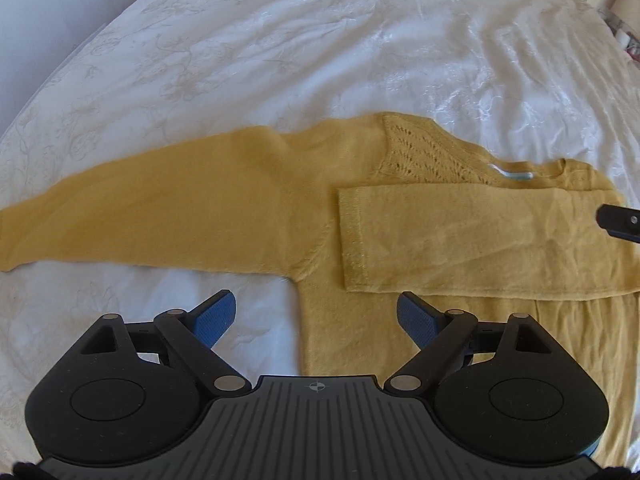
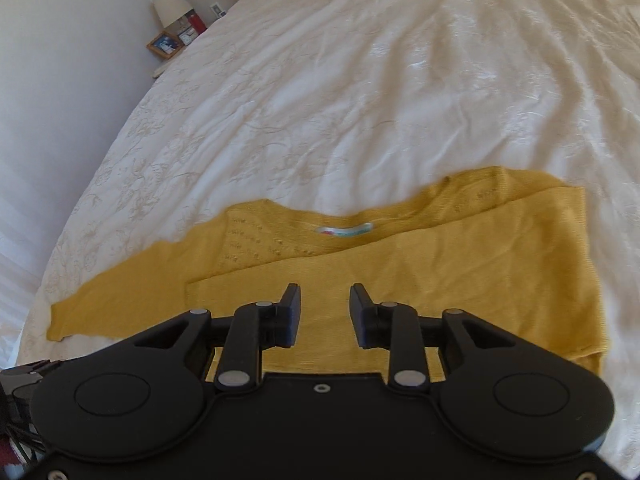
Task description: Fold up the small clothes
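A mustard-yellow knitted sweater lies flat on the white bedspread, neck label up. One sleeve is folded across the chest, and the other sleeve stretches out to the left. My left gripper hovers over the sweater's armpit edge, its blue pads wide apart with nothing between them. My right gripper hangs open above the folded sleeve, holding nothing. Its black tip shows at the right edge of the left wrist view. The label sits at the collar.
The bed's left edge curves down toward a pale wall. A bedside table there holds a lamp and a photo frame. Wrinkled bedspread extends beyond the sweater.
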